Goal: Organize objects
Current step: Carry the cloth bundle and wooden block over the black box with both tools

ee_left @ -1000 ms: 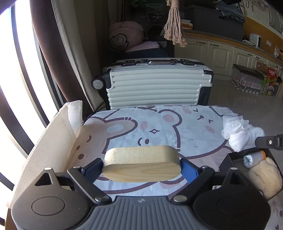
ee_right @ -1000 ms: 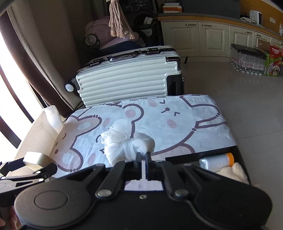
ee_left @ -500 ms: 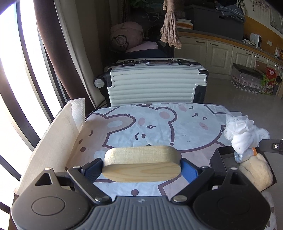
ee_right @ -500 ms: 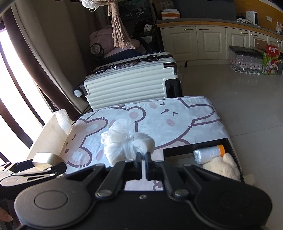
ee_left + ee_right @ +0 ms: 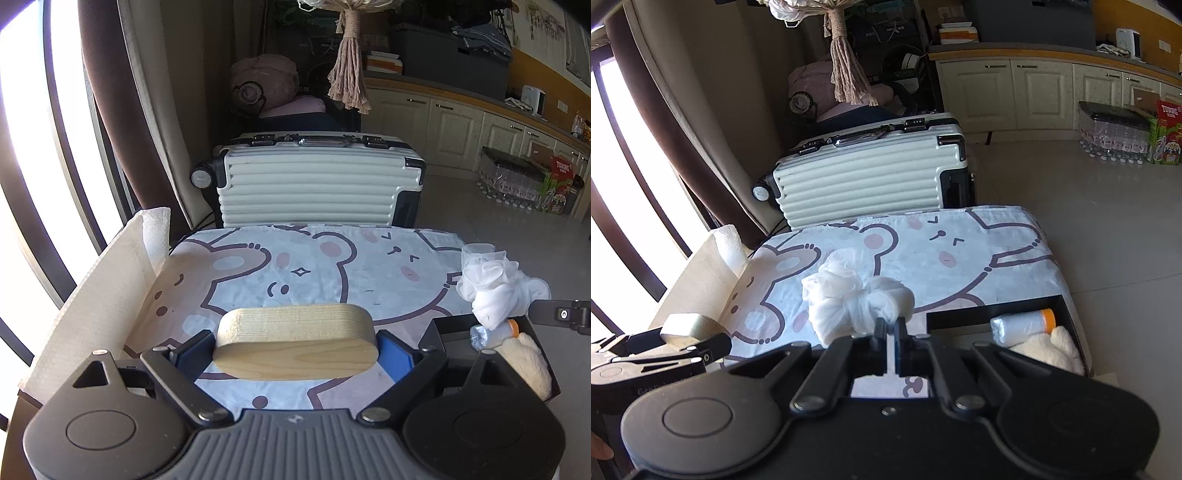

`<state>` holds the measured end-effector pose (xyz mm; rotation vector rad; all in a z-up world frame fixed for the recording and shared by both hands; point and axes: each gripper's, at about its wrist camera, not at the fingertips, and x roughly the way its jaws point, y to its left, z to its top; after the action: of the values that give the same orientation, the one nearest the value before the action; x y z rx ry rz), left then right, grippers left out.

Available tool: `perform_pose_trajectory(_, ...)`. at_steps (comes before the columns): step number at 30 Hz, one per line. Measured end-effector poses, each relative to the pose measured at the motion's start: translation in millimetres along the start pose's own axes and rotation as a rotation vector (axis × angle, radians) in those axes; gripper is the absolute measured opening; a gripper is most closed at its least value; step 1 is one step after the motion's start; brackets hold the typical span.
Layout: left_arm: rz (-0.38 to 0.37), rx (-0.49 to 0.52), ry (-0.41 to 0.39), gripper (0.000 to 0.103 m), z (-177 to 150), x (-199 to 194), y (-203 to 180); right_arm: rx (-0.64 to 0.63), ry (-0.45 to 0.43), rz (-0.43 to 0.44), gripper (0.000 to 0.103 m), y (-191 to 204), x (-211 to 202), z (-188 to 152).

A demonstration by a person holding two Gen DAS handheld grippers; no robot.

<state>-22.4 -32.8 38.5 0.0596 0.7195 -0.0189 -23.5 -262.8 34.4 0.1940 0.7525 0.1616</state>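
Observation:
My left gripper [image 5: 295,350] is shut on a pale oval wooden block [image 5: 295,341], its blue pads pressed against the block's two ends, above the bear-print cloth [image 5: 314,266]. The same block [image 5: 685,326] shows at the left of the right wrist view. My right gripper [image 5: 891,326] is shut on a white mesh bath puff [image 5: 853,304], pinching its near edge; the puff [image 5: 493,290] hangs at the right in the left wrist view. A black box [image 5: 993,317] at the table's near right holds a clear bottle with an orange cap [image 5: 1021,325] and a cream fluffy thing [image 5: 1049,350].
A white paper towel [image 5: 96,302] stands along the table's left edge by the window. Behind the table is a ribbed white suitcase [image 5: 317,184]. A macrame tassel [image 5: 347,77] hangs above. Cabinets and packs of bottles [image 5: 1115,133] line the far right floor.
Both grippers have drawn back and risen a little with their loads; the table looks smaller and farther. The puff now hangs over the black box's edge in the left wrist view.

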Motion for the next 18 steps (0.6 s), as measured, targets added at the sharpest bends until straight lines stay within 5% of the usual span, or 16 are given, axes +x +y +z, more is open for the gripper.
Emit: perform_pose_trajectory(18, -0.103, -0.049, 0.0, 0.092, 11, 26, -51, 0.019, 0.106, -0.078, 0.004, -66, 26, -13)
